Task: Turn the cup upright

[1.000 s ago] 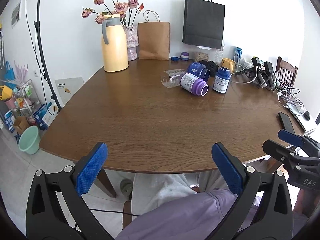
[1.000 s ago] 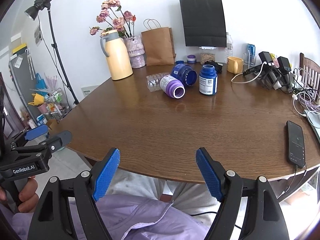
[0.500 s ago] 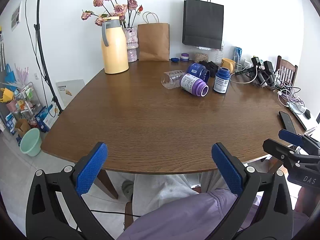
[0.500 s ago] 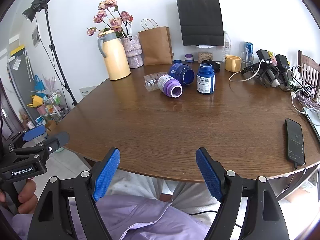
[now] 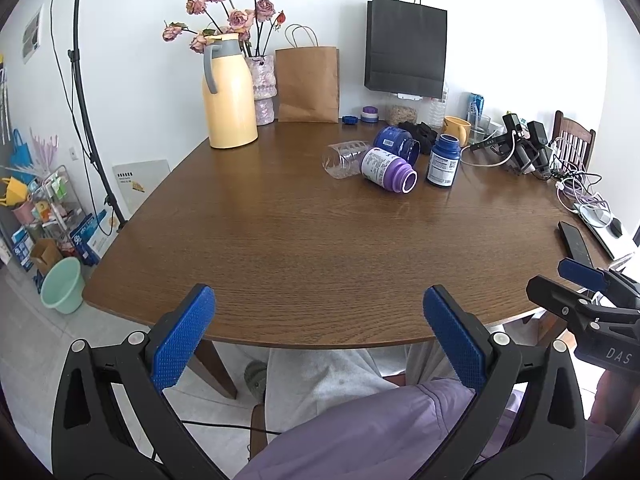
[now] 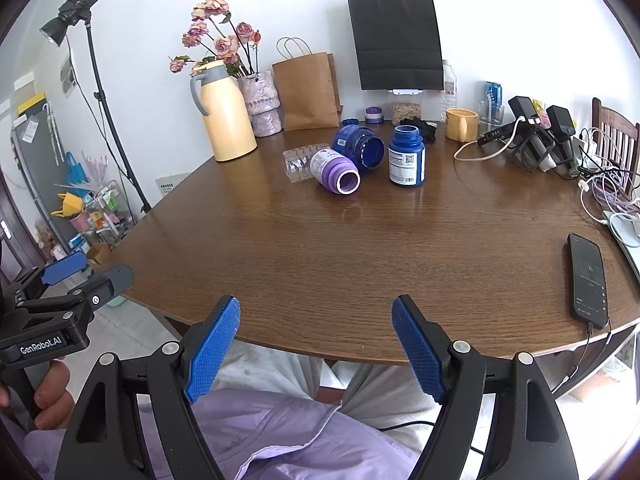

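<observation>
From the left wrist view, the left tool point(image 5: 316, 328) hangs at the near edge of the worktop point(image 5: 280, 248) with its blue pads spread wide and nothing between them. The clear plastic cup point(image 5: 344, 160) lies on its side far across the worktop, touching a purple bottle point(image 5: 388, 170) that also lies down; a dark blue jar point(image 5: 396, 148) lies just behind them and a blue bottle point(image 5: 443, 161) stands upright just to the right. The right tool shows at the right edge.

From the right wrist view, the right tool point(image 6: 316, 340) is likewise spread and empty above the near edge. The cup point(image 6: 298, 163) sits partly hidden behind the purple bottle point(image 6: 334, 170).

The task appears to be at its very start: no reach has closed on the cup. The next move likely calls for a long reach to the cup's free left side, clear of the crowding bottles.
</observation>
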Motion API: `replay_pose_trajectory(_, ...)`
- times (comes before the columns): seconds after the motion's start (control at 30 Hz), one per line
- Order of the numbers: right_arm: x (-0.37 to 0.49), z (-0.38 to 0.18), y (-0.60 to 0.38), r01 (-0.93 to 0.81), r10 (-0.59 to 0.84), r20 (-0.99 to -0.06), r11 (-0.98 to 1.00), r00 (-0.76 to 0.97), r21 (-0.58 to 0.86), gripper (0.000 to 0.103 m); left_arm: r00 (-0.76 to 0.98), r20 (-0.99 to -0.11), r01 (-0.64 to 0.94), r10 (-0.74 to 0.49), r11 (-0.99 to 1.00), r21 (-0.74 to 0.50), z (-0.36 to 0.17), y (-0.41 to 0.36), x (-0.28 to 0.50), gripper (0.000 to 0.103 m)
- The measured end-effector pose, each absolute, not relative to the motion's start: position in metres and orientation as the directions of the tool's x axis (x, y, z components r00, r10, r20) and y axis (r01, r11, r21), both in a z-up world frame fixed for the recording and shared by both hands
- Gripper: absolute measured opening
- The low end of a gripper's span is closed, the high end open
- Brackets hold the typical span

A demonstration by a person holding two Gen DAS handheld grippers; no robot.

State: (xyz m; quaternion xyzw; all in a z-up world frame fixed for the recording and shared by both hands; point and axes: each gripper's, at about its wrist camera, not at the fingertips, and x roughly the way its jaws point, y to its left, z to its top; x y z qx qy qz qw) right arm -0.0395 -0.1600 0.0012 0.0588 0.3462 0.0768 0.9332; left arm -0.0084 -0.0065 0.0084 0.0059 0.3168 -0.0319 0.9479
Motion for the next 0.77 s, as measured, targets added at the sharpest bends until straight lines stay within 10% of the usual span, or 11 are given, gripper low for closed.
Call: replay_pose_trajectory(0.77,-0.0367,-0.0022,-0.1666,-0.084,0.176,-0.643,0.982,0.745,0.171,0.082,0.787,-0.614,0.070,-0.058,0.998,-0.004,0.0038,-0.0055,-0.0036,0.103)
